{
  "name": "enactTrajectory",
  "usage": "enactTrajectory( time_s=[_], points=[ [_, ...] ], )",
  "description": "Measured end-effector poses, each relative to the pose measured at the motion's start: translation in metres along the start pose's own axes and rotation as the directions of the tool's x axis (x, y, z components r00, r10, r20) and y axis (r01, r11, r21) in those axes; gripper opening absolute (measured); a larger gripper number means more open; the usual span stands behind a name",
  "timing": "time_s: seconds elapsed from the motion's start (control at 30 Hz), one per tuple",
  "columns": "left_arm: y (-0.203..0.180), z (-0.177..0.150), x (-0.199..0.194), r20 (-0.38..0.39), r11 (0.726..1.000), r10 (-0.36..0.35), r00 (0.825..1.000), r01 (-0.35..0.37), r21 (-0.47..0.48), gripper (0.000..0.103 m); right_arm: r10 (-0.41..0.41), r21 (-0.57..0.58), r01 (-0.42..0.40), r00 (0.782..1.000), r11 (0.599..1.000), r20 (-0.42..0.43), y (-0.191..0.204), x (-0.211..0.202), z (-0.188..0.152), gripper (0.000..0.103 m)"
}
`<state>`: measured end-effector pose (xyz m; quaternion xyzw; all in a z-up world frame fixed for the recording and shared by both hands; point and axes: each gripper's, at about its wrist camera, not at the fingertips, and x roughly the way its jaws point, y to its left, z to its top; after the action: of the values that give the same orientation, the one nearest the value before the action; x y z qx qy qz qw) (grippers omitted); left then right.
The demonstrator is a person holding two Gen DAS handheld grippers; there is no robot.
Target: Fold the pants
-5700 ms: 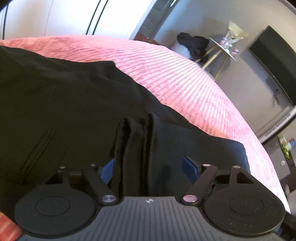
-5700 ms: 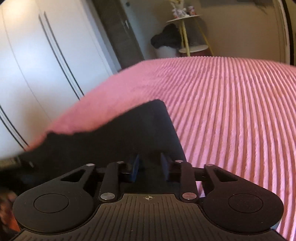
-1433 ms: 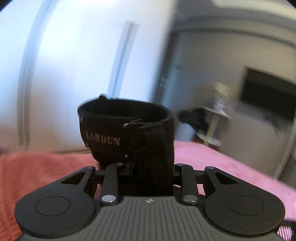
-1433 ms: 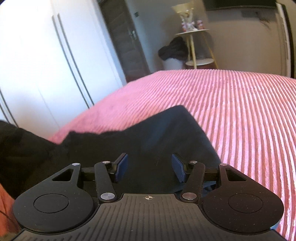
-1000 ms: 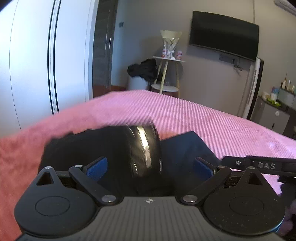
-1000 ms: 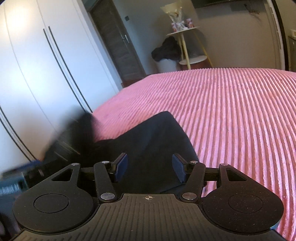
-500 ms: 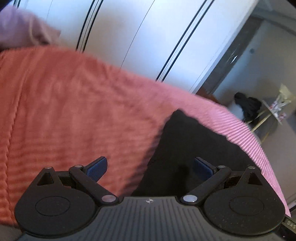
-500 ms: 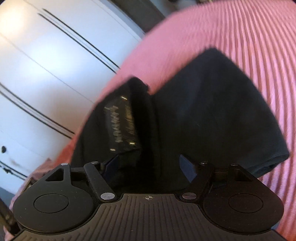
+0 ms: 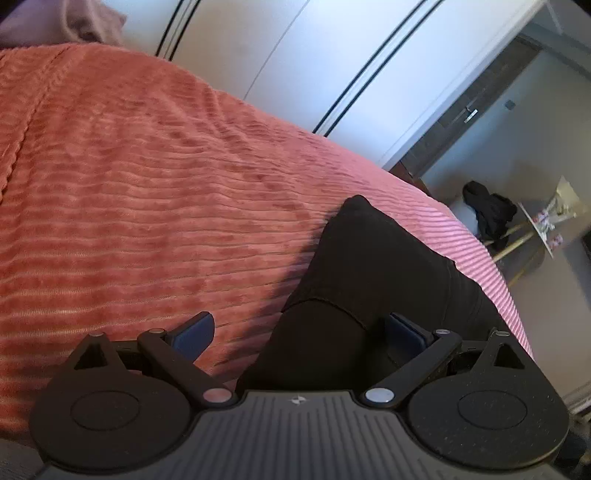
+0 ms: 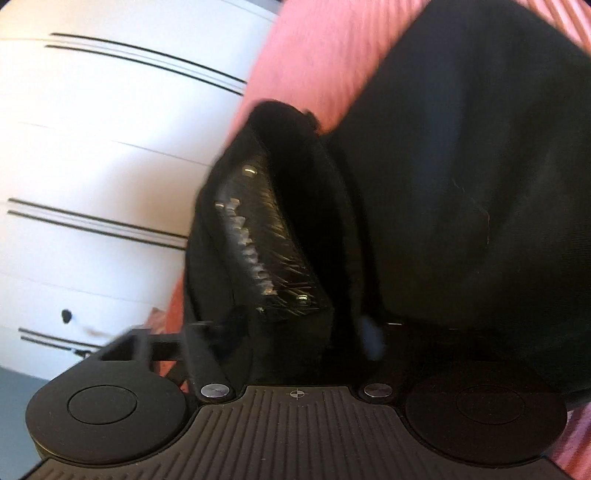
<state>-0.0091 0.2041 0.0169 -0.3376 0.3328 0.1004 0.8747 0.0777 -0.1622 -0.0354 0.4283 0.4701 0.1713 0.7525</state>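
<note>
The black pants (image 9: pixel 369 258) lie folded on the pink ribbed bedspread (image 9: pixel 147 184). My left gripper (image 9: pixel 299 329) hovers open over their near corner, and the cloth touches neither blue pad. In the right wrist view the pants (image 10: pixel 461 166) fill the frame, with the lettered waistband (image 10: pixel 258 240) bunched up close. My right gripper (image 10: pixel 295 332) is closing its jaws around that bunched fold. One blurred pad (image 10: pixel 371 336) shows beside the cloth. The other is hidden behind it.
White wardrobe doors (image 9: pixel 277 55) run along the far side of the bed. A doorway (image 9: pixel 461 110) and a small side table (image 9: pixel 546 221) with dark clothes (image 9: pixel 487 214) beside it stand beyond the bed's end. A mauve pillow (image 9: pixel 74 22) lies at the top left.
The left gripper let go of the waistband, opened wide and tipped down over the pants' corner. The right gripper rolled, dropped close onto the waistband fold, and its view is now blurred.
</note>
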Motion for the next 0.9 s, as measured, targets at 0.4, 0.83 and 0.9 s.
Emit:
enactTrajectory(
  time_s=[0.4, 0.83, 0.9],
  points=[
    [-0.006, -0.005, -0.006, 0.051, 0.999, 0.032, 0.998, -0.031, -0.007, 0.099, -0.033, -0.096, 0.035, 0.999, 0.995, 0.018, 0.014, 0.000, -0.010, 0.068],
    [-0.003, -0.006, -0.016, 0.109, 0.997, 0.065, 0.992, -0.061, -0.040, 0.099, -0.036, -0.423, 0.155, 0.961, 0.893, 0.275, 0.107, -0.084, -0.011, 0.019],
    [-0.006, -0.006, -0.014, 0.102, 0.998, 0.062, 0.993, -0.060, -0.015, 0.099, -0.043, -0.441, 0.190, 0.946, 0.877, 0.321, 0.110, -0.099, -0.009, 0.018]
  ],
)
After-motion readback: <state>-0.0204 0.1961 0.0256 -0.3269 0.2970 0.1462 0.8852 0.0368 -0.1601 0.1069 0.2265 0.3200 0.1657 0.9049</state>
